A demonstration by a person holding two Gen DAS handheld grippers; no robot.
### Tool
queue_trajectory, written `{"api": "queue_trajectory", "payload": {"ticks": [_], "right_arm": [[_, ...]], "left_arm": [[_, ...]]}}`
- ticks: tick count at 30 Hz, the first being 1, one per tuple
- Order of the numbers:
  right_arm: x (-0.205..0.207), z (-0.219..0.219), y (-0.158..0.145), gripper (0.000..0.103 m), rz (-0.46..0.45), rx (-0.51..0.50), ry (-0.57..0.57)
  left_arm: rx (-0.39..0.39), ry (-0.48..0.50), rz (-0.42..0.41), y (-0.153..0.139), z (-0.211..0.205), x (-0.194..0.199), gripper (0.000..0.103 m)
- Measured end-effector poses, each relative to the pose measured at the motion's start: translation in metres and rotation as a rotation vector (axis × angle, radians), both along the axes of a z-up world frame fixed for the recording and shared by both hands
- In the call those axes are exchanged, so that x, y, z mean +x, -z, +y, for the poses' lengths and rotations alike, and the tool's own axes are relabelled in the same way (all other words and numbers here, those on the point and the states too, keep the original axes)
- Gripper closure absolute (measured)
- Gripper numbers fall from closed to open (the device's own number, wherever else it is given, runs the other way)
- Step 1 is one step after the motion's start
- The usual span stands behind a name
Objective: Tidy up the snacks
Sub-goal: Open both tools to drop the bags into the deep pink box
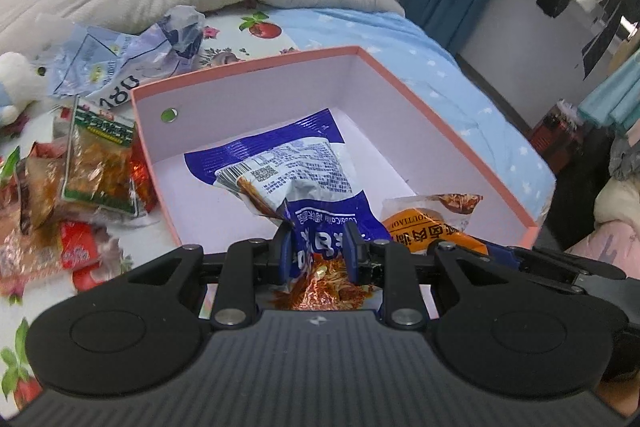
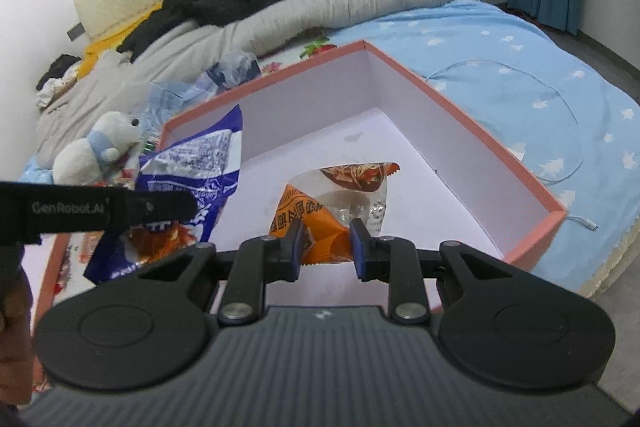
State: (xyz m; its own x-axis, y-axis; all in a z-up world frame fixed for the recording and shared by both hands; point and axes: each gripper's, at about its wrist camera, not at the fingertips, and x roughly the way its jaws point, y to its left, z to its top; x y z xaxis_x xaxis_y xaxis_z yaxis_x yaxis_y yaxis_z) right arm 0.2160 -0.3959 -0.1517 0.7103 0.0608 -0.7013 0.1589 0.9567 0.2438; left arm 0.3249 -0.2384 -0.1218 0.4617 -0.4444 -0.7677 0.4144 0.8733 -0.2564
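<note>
Two snack packets held over an open pink box (image 1: 448, 123) on a bed (image 2: 500, 67).

The left hand-held gripper (image 1: 318, 247) is clamped on a blue packet (image 1: 280, 163); the right hand-held gripper (image 2: 326, 247) is clamped on an orange packet (image 2: 320, 227). The box looks otherwise empty. More snacks (image 1: 92, 167) wait beside it, so most sorting remains.

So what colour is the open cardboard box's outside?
Salmon pink outside, white inside; the open cardboard box shows best in the right wrist view.
</note>
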Motion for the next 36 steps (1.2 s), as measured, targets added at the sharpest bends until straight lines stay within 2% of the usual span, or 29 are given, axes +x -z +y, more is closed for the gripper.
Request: {"api": "queue_trajectory", "payload": {"ticks": [5, 10, 12, 14, 15, 17, 24, 36], "right_arm": [[0.017, -0.005, 0.015, 0.075, 0.032, 0.023, -0.001], [0.022, -0.006, 0.023, 0.074, 0.043, 0.046, -0.004], [0.021, -0.007, 0.024, 0.073, 0.043, 0.049, -0.001], [0.020, -0.008, 0.022, 0.073, 0.042, 0.070, 0.000], [0.018, -0.007, 0.021, 0.061, 0.042, 0.072, -0.001], [0.015, -0.006, 0.017, 0.045, 0.033, 0.056, 0.005], [-0.017, 0.001, -0.010, 0.045, -0.035, 0.043, 0.006], [-0.088, 0.037, -0.054, 0.045, -0.140, 0.048, -0.038]], "left_arm": [[0.010, 0.006, 0.044, 0.017, -0.003, 0.024, 0.073], [-0.009, 0.012, 0.052, 0.019, 0.003, 0.032, 0.071], [-0.018, 0.018, 0.044, 0.016, 0.004, 0.032, 0.064], [-0.012, 0.024, 0.037, 0.013, 0.004, 0.030, 0.049], [-0.006, 0.018, 0.026, 0.012, 0.005, 0.027, 0.047], [-0.006, 0.018, 0.014, 0.007, 0.007, 0.022, 0.045], [-0.020, 0.014, -0.041, -0.022, 0.022, -0.014, 0.045], [-0.053, -0.045, -0.115, -0.067, 0.077, -0.111, 0.045]]}}
